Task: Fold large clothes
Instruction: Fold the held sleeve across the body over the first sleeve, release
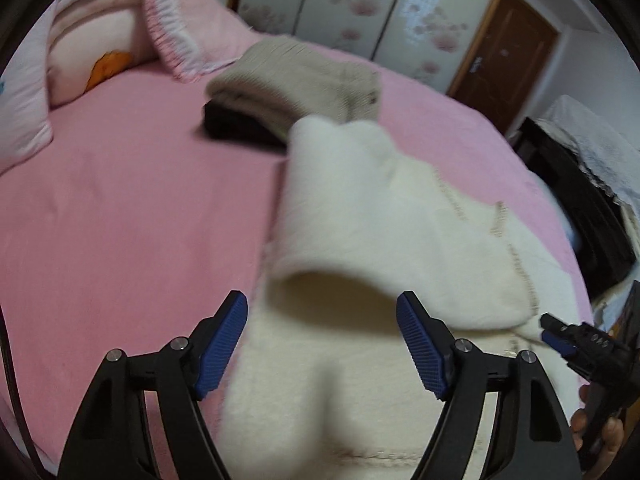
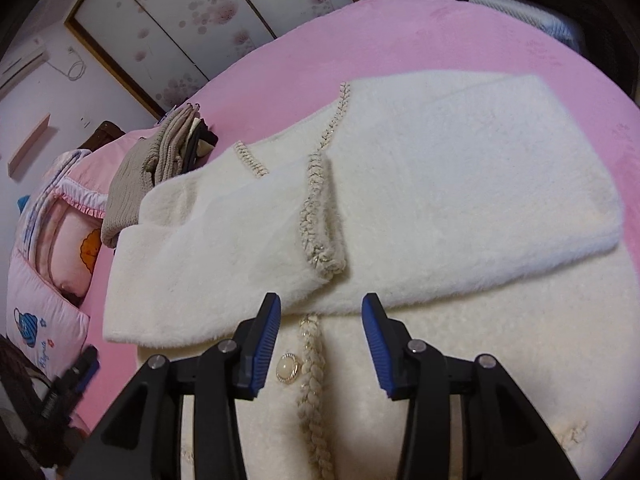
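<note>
The cream coat (image 2: 400,184) lies on the pink bed (image 2: 440,40), sleeves folded across; both grippers' jaws stand apart, empty, above it; pinch the hem evenly, then fold toward the collar.

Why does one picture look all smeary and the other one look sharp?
The left wrist view is smeared: the cream coat and folded beige clothes have soft, streaky edges. The right wrist view is crisp, showing the coat's braided trim and pearl button. Both views bend the pink bed.

No text is legible; the pillow's (image 2: 44,320) embroidered script is too blurred
</note>
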Tool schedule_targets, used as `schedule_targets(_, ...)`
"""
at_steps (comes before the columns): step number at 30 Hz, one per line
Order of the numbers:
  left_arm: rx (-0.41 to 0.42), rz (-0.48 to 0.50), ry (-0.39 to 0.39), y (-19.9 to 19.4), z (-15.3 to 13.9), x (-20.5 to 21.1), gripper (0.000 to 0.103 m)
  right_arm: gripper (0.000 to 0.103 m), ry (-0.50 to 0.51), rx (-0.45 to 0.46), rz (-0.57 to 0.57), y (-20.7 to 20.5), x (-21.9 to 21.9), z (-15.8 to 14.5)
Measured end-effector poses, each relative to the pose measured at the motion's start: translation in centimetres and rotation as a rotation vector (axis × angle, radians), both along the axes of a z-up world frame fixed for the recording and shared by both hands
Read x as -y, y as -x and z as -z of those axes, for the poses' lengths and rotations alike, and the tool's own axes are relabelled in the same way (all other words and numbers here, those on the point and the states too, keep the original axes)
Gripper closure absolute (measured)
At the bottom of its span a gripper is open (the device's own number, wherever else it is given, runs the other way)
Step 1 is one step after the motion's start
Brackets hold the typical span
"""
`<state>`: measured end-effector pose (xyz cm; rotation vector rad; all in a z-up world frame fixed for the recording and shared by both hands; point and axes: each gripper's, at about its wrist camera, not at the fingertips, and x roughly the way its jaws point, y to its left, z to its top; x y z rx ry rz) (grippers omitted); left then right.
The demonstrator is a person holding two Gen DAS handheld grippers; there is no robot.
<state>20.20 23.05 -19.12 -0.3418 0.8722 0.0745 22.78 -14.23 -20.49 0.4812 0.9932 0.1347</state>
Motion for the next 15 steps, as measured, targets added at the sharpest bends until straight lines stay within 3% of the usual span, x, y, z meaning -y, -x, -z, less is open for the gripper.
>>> schedule_targets(5, -0.048, -0.035, -0.005, -0.5, 2.5, -0.9, 0.027, 0.060, -0.017, -0.011, -0.004, -2.2, -0.5, 0.9)
schedule_targets(11, -0.056, -0.060, 0.016, -3.2, 3.3, -0.6, 0.027, 0.059, -0.011, -0.011, -0.014, -4.4, -1.5, 1.7)
schedule_targets(13, -0.050, -0.073, 0.024, -4.1, 3.5, -0.6, 0.027, 0.061, -0.012, -0.011, -0.003, -4.8, -1.5, 2.0)
schedule_targets(15, -0.054, -0.091, 0.022, -5.1, 3.8, -0.7, 0.027, 0.071, -0.014, -0.001, -0.005, -5.1, -1.6, 1.9)
